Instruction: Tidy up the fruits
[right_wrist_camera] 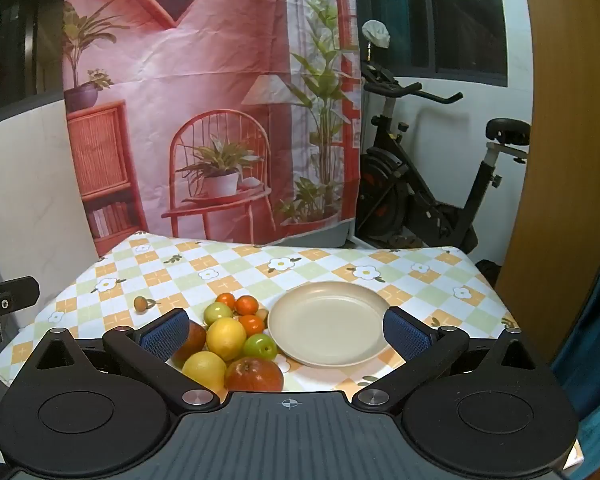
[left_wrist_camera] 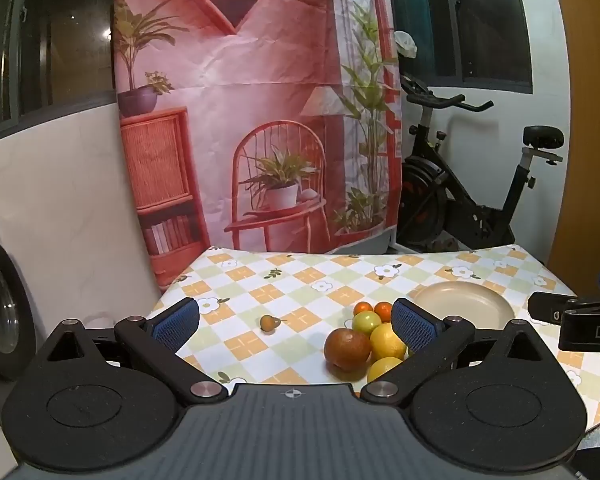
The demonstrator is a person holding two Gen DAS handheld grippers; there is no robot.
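Observation:
A pile of fruit lies on the checked tablecloth: red apples (right_wrist_camera: 254, 374) (left_wrist_camera: 347, 347), yellow lemons (right_wrist_camera: 225, 338) (left_wrist_camera: 386, 341), green apples (right_wrist_camera: 260, 346) (left_wrist_camera: 366, 321) and small oranges (right_wrist_camera: 246, 305) (left_wrist_camera: 383, 310). An empty beige plate (right_wrist_camera: 327, 323) (left_wrist_camera: 464, 304) sits just right of the pile. A small orange fruit with a stem (left_wrist_camera: 269, 322) (right_wrist_camera: 141, 303) lies apart to the left. My left gripper (left_wrist_camera: 296, 322) is open and empty, above the table left of the pile. My right gripper (right_wrist_camera: 286, 334) is open and empty, over the pile and plate.
A printed red backdrop (left_wrist_camera: 256, 100) hangs behind the table. An exercise bike (right_wrist_camera: 428, 184) stands at the back right. A wooden panel (right_wrist_camera: 572, 160) is on the right. The other gripper shows at the right edge of the left wrist view (left_wrist_camera: 580, 320).

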